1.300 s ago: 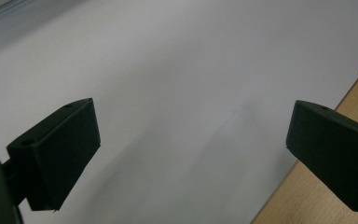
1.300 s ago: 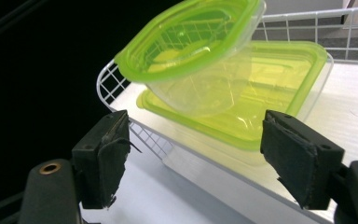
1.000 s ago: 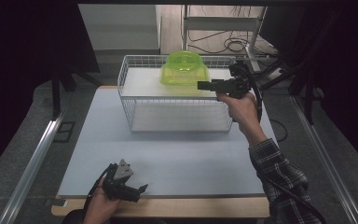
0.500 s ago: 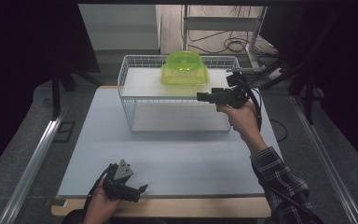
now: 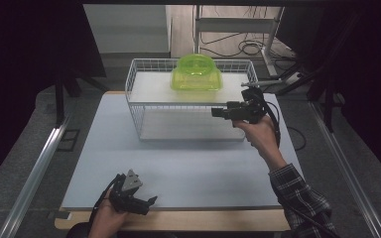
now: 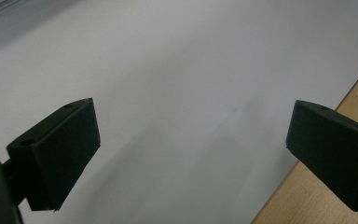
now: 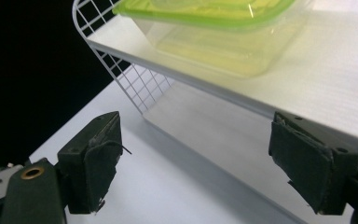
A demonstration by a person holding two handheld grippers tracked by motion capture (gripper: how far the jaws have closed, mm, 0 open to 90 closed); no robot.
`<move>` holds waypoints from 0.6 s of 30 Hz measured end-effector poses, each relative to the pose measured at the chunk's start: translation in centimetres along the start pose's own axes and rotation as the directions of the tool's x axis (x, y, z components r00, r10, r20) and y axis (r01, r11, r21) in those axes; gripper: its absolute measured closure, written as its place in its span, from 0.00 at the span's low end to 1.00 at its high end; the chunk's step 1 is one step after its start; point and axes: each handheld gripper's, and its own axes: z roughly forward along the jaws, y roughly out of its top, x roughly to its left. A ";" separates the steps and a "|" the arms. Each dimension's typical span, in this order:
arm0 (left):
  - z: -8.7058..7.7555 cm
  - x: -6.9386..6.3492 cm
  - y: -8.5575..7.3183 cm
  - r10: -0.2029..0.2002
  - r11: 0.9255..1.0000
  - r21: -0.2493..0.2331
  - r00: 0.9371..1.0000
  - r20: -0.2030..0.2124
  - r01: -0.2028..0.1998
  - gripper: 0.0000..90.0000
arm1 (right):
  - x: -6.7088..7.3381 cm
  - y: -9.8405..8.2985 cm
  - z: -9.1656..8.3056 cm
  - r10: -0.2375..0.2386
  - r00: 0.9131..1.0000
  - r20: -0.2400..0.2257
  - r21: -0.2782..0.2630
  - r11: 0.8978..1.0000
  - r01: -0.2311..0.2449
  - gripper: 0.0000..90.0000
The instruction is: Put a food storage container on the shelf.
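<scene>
A lime-green lidded container (image 5: 196, 73) sits on the upper shelf of a white wire rack (image 5: 144, 106) at the back of the table. My right gripper (image 5: 217, 112) is held level in front of the rack's right end and points left. It is below the shelf, open, with nothing between its jaws. In the right gripper view the container (image 7: 214, 32) lies above and beyond the gripper (image 7: 196, 158), and the rack's wire end (image 7: 121, 70) is to the left. My left gripper (image 5: 150, 201) rests at the table's front left. It is open over the white mat (image 6: 168, 70).
The pale mat (image 5: 203, 168) covers most of the wooden table (image 5: 178, 220), whose bare edge (image 6: 289, 200) runs beside the left gripper. Metal rails (image 5: 34, 168) flank the table. Cables (image 5: 248, 47) lie on the floor behind the rack. Dark curtains stand on both sides.
The right gripper has sunk from the container's level to below the shelf, in front of the rack. The left gripper has kept still.
</scene>
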 end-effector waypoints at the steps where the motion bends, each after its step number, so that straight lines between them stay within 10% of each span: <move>1: 0.0 0.0 0.0 0.000 1.000 0.000 1.000 -0.001 0.000 0.03 | 0.0 -0.1 0.0 -0.003 1.000 0.003 0.003 1.000 0.003 0.19; 18: -0.2 0.1 0.0 -0.020 1.000 -0.012 1.000 0.005 0.020 0.03 | 0.2 -2.8 0.0 -0.043 0.998 0.036 0.033 0.999 0.041 0.14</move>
